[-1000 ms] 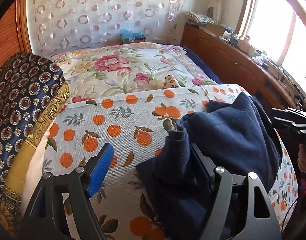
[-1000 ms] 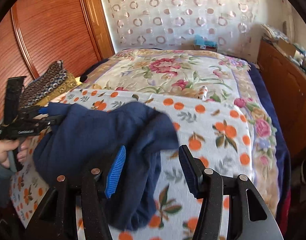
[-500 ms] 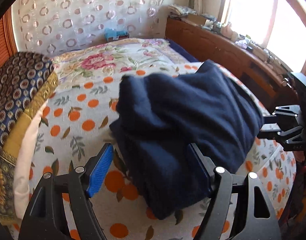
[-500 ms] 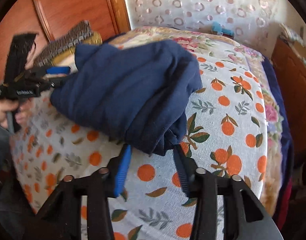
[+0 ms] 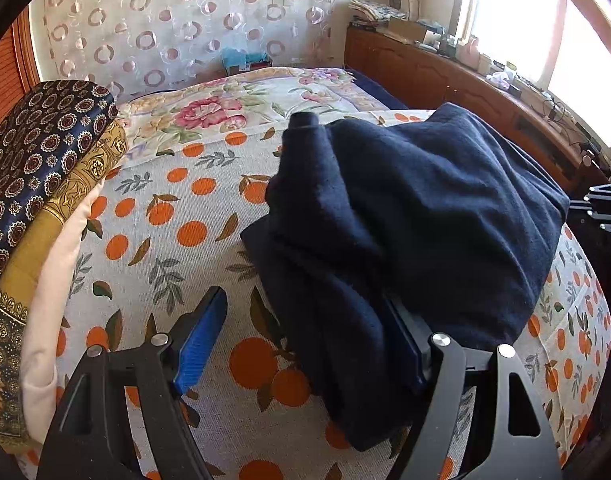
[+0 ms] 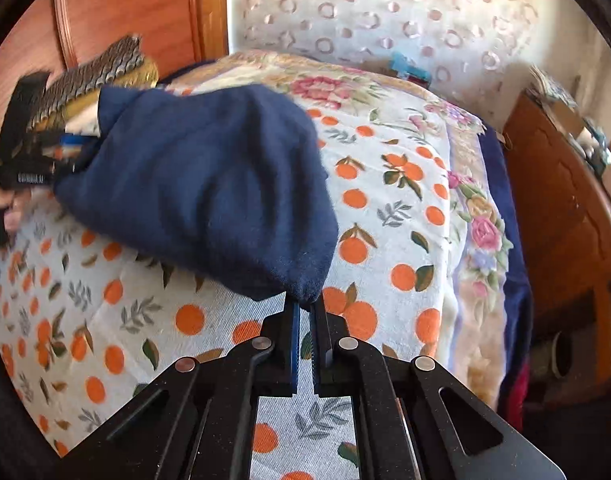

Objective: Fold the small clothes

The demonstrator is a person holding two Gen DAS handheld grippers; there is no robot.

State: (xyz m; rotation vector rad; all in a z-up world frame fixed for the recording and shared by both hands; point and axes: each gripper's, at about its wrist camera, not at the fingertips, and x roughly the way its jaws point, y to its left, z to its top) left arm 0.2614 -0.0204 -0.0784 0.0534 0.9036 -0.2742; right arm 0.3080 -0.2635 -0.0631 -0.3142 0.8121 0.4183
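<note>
Garment: a dark blue fleece top (image 5: 417,216), bunched in loose folds on the orange-print sheet (image 5: 165,248) of the bed.
Place: it lies well apart from the patterned pillow (image 5: 37,152), on the window side.
Right gripper (image 6: 303,308): jaws pinched together on a lower corner of the garment.
Left gripper (image 5: 305,340): jaws wide apart, one finger tucked against the cloth, gripping nothing.
Handling: probably soft, thick, light and floppy; it should sag without slipping.
Hold: best taken at corners or hems, one per gripper.
</note>
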